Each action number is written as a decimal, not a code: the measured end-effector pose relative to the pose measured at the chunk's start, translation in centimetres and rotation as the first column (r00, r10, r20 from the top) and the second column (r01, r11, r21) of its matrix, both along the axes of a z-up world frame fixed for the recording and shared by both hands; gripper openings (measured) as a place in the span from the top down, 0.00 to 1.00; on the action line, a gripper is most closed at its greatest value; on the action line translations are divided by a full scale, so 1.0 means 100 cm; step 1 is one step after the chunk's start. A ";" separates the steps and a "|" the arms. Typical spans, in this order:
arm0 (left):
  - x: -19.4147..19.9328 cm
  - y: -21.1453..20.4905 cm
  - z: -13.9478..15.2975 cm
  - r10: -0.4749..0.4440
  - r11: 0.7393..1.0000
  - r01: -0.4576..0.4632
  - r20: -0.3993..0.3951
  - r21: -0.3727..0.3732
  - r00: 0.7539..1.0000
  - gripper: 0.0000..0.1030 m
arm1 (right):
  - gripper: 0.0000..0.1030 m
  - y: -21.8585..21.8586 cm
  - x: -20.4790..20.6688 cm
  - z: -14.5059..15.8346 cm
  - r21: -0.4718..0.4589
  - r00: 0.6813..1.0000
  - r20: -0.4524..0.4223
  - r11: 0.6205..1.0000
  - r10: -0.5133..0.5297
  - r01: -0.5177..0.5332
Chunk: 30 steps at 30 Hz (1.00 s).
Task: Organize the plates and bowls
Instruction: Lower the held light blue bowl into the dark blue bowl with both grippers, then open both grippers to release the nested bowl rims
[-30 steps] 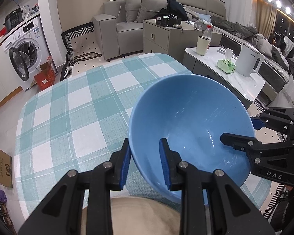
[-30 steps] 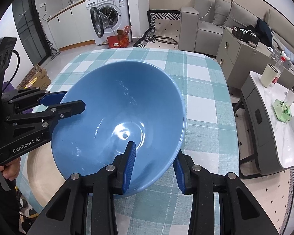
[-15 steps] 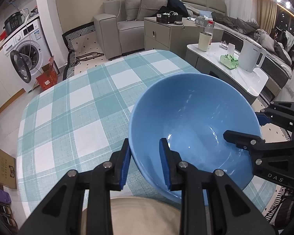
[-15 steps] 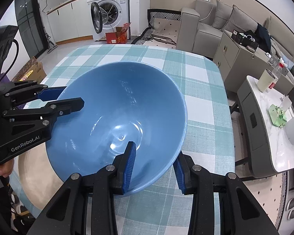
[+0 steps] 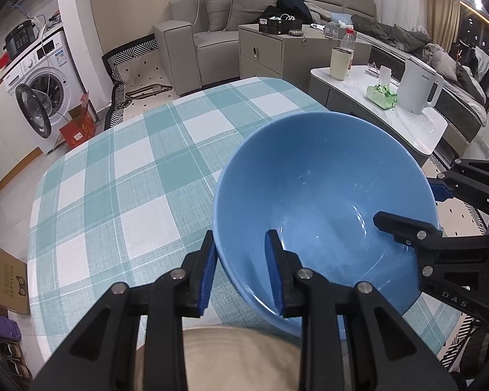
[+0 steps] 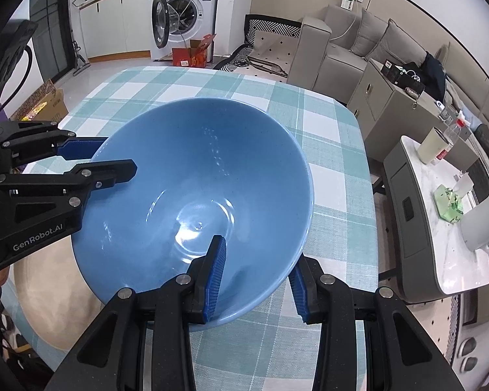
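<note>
A large blue bowl (image 5: 322,202) is held above the checked tablecloth by both grippers; it also shows in the right wrist view (image 6: 195,202). My left gripper (image 5: 241,270) is shut on the bowl's near rim, one finger inside and one outside. My right gripper (image 6: 257,277) is shut on the opposite rim in the same way. A beige plate (image 5: 231,358) lies on the table under the bowl, partly hidden; it also shows in the right wrist view (image 6: 45,293).
The teal and white checked table (image 5: 120,189) stretches beyond the bowl. A white side table (image 5: 404,123) with a kettle, a cup and a green tissue box stands to the right. A washing machine (image 6: 182,9) and a sofa lie farther off.
The bowl has tilted less and dropped slightly toward the beige plate. Both grippers keep their hold on its rim.
</note>
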<state>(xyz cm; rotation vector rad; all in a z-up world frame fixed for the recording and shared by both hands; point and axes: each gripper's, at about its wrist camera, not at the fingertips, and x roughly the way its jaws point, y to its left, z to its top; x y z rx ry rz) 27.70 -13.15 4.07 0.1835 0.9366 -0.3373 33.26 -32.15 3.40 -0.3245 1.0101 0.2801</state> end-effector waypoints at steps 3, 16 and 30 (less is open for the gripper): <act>-0.001 -0.002 -0.001 0.000 1.000 0.000 0.005 0.013 1.000 0.74 | 0.63 0.003 -0.002 -0.002 -0.033 1.000 0.011 0.999 0.001 0.000; -0.001 -0.001 -0.005 0.000 0.999 0.000 0.010 0.044 1.000 0.71 | 0.60 0.003 -0.001 -0.001 -0.043 0.999 0.037 0.999 -0.017 0.019; -0.007 0.010 0.017 -0.012 0.999 0.013 0.027 -0.050 1.000 0.36 | 0.28 -0.027 0.000 0.025 0.179 0.997 0.054 0.983 -0.050 0.040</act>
